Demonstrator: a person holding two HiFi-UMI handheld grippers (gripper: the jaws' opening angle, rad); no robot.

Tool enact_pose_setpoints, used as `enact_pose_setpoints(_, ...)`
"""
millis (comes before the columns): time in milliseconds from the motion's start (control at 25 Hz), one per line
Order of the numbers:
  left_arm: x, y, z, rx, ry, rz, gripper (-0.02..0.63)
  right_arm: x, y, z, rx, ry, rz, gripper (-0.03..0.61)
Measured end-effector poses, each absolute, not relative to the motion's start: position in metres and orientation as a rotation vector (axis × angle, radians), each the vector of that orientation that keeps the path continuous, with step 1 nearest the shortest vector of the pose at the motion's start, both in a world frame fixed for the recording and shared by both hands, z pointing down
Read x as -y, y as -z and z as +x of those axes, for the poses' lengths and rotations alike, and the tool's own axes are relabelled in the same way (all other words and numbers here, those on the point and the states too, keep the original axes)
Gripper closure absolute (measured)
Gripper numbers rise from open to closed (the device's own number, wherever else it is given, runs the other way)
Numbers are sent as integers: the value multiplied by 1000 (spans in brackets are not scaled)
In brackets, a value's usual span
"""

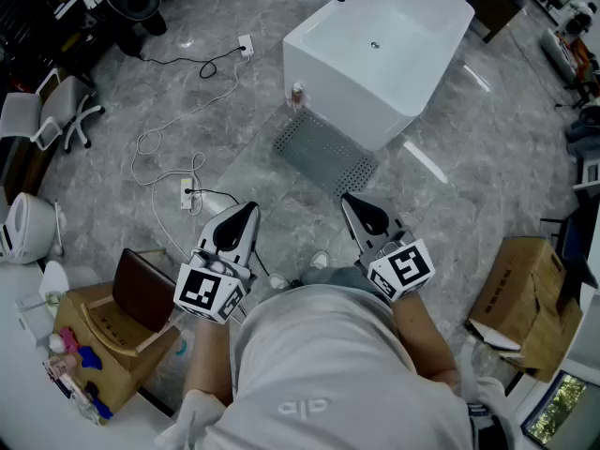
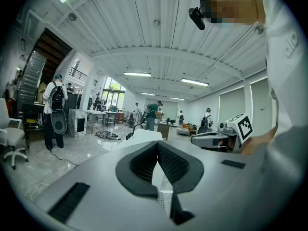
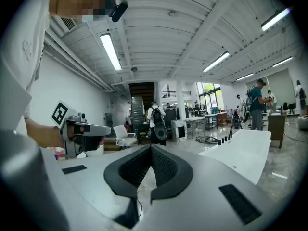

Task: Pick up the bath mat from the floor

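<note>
A grey perforated bath mat lies flat on the marble floor against the near side of a white bathtub. Both grippers are held side by side at chest height, pointing roughly level toward the tub and well short of the mat. The left gripper is shut with nothing between its jaws, and its tips meet in its own view. The right gripper is likewise shut and empty. Each gripper shows in the other's view: the right gripper and the left gripper.
White cables and power strips trail over the floor left of the mat. A wooden crate stands at lower left, cardboard boxes at right, an office chair at far left. People stand far back in the hall.
</note>
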State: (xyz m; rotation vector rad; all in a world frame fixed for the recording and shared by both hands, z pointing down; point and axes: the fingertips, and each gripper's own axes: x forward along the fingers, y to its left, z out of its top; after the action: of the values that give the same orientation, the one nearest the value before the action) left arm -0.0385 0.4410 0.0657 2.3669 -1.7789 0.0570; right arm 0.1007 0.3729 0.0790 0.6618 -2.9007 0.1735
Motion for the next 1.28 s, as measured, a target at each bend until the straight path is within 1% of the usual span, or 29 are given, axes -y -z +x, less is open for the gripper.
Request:
enact_pose_setpoints(480,-380,-71,28,1741,-107,2371,597,-315,-74,177,2958,-205,739,552)
enact_pose_setpoints(720,-358,-79,35,1699,-125,2382,597,-294,-82,200,2928,-255,846,552)
enact_pose_setpoints(960,-327,-97,17,1638,-127,2383,597,-266,-96,194,2885,-287,927,552)
enact_pose_setpoints(1280,-254,-127,-62,1553,-146,2366,597,-201,-111,129,2814,-312,1000,552)
